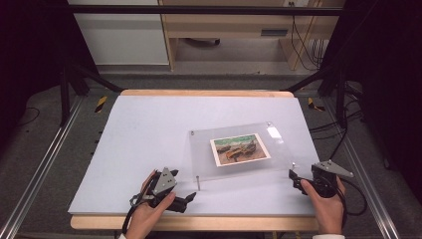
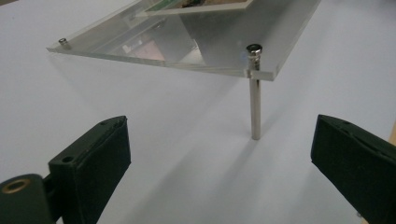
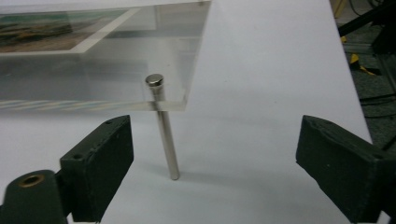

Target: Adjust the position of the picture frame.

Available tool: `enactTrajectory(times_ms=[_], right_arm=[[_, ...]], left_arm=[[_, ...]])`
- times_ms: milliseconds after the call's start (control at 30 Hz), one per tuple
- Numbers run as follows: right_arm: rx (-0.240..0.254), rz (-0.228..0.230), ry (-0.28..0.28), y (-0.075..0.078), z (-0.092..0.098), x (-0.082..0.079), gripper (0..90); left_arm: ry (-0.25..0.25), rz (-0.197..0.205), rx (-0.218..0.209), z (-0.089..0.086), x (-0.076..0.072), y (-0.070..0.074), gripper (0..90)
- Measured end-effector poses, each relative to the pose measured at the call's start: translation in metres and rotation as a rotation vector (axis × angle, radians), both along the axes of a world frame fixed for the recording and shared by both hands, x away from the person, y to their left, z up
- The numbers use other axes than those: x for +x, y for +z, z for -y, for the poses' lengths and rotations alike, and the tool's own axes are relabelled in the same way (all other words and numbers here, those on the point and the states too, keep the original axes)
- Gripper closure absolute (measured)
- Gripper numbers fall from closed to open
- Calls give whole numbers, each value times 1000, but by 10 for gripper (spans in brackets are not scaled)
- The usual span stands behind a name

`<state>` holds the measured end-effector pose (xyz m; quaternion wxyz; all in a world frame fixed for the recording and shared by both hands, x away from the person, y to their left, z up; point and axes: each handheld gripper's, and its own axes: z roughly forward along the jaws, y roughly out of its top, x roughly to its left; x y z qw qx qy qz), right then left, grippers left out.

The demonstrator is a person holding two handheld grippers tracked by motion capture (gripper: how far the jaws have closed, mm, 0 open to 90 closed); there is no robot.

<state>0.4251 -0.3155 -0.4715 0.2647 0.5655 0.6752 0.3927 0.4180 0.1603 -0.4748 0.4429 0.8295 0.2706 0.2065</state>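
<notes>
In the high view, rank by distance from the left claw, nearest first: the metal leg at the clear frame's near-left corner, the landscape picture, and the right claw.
1. Slim metal leg under the clear acrylic frame, just right of the left claw.
2. Landscape picture inside the frame, farther up and right.
3. Right claw, across at the frame's near-right corner.

frame [image 1: 234, 149]: clear | jaws: black | table [image 1: 149, 129]: white
</notes>
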Motion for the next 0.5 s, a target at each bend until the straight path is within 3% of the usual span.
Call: enactTrajectory(times_ms=[133, 233, 400, 500], right_arm=[[-5, 16, 16, 2, -3, 0, 138], [-6, 21, 16, 2, -4, -1, 165], [2, 15, 26, 1, -5, -1, 200], [1, 11, 37, 0, -7, 0, 238]], left_arm=[[14, -7, -47, -3, 0, 1, 41], [1, -60, -97, -1, -1, 1, 38], [-11, -86, -72, 8, -3, -3, 46], [-4, -89, -85, 14, -4, -5, 77]])
